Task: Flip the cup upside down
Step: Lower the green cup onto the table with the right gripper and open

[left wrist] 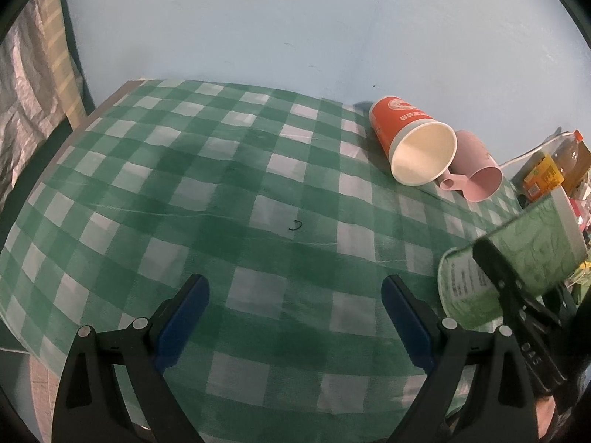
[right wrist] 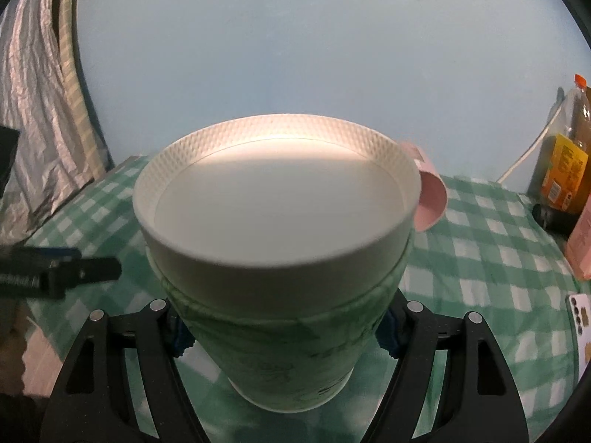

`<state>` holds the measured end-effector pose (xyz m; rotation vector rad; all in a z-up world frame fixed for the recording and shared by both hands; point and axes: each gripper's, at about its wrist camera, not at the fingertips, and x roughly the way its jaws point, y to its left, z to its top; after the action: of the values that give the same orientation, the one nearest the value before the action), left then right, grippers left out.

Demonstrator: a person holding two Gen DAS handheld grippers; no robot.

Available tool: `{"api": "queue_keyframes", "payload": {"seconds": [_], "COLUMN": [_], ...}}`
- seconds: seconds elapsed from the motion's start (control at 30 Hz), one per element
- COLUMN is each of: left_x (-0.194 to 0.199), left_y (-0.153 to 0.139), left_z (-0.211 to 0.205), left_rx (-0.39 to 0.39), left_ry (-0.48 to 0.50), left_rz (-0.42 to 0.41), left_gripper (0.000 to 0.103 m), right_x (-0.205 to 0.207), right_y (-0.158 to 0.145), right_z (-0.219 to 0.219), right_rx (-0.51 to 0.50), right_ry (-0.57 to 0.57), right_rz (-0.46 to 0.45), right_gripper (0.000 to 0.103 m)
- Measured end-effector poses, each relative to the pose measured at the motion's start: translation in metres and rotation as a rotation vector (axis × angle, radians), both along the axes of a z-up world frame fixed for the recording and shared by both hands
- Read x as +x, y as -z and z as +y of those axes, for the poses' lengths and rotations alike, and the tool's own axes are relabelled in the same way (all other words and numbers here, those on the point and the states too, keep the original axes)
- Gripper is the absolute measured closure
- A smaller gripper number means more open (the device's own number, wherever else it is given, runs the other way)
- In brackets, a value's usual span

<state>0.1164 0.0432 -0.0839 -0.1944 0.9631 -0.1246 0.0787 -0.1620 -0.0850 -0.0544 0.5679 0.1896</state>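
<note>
Right hand-held gripper (right wrist: 284,328) clamped on green cup (right wrist: 280,350), axis tilted, base end toward the camera. Left hand-held gripper (left wrist: 295,317) apart, empty, to its left.

Looks like somebody's home, probably a bedroom or spare room. There's a green-and-white checked cloth (left wrist: 258,192) over the table against a plain pale-blue wall (left wrist: 295,22), with a crinkly silver curtain (right wrist: 33,85) past its left edge and an orange-capped plastic juice bottle (right wrist: 572,140) at the right.
</note>
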Motion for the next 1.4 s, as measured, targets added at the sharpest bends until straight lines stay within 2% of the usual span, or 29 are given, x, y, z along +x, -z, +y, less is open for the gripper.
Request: {"api": "queue_keyframes", "payload": {"seconds": [0.2, 0.27, 0.33, 0.6, 0.73, 0.77, 0.8, 1.0, 1.1, 1.27, 1.4], "left_x": [-0.001, -0.002, -0.005, -0.028, -0.048, -0.053, -0.059, -0.090, -0.103, -0.112, -0.117], "left_y": [0.000, -0.001, -0.002, -0.021, -0.034, -0.038, -0.043, -0.061, -0.065, -0.066, -0.066], "left_z": [-0.001, -0.002, -0.002, -0.001, -0.004, -0.006, -0.010, -0.030, -0.041, -0.058, -0.071], "left_rx": [0.001, 0.000, -0.003, -0.011, 0.036, 0.053, 0.077, 0.144, 0.168, 0.197, 0.265], "left_ry": [-0.005, -0.009, -0.011, -0.046, -0.062, -0.062, -0.056, -0.031, -0.021, 0.007, 0.027], "left_rz": [-0.003, -0.009, -0.018, -0.119, -0.210, -0.234, -0.268, -0.454, -0.512, -0.515, -0.490], "left_gripper": [0.007, 0.007, 0.007, 0.007, 0.007, 0.006, 0.000, 0.000, 0.000, 0.000, 0.000], "right_x": [0.009, 0.006, 0.001, -0.024, -0.034, -0.037, -0.040, -0.057, -0.065, -0.079, -0.087], "right_y": [0.007, 0.007, 0.004, -0.026, -0.040, -0.044, -0.046, -0.057, -0.060, -0.065, -0.066], "right_z": [0.010, 0.009, 0.007, -0.002, -0.011, -0.013, -0.015, -0.026, -0.033, -0.042, -0.044], "right_rx": [-0.039, -0.044, -0.037, -0.026, -0.018, -0.017, -0.013, -0.005, -0.004, -0.006, -0.027], "right_ry": [0.007, 0.026, 0.030, 0.019, 0.031, 0.036, 0.042, 0.086, 0.108, 0.136, 0.147], "right_rz": [0.029, 0.023, 0.005, -0.063, -0.080, -0.080, -0.080, -0.086, -0.089, -0.102, -0.097], "right_gripper": [0.027, 0.023, 0.015, 0.013, 0.012, 0.012, 0.012, 0.012, 0.012, 0.012, 0.012]}}
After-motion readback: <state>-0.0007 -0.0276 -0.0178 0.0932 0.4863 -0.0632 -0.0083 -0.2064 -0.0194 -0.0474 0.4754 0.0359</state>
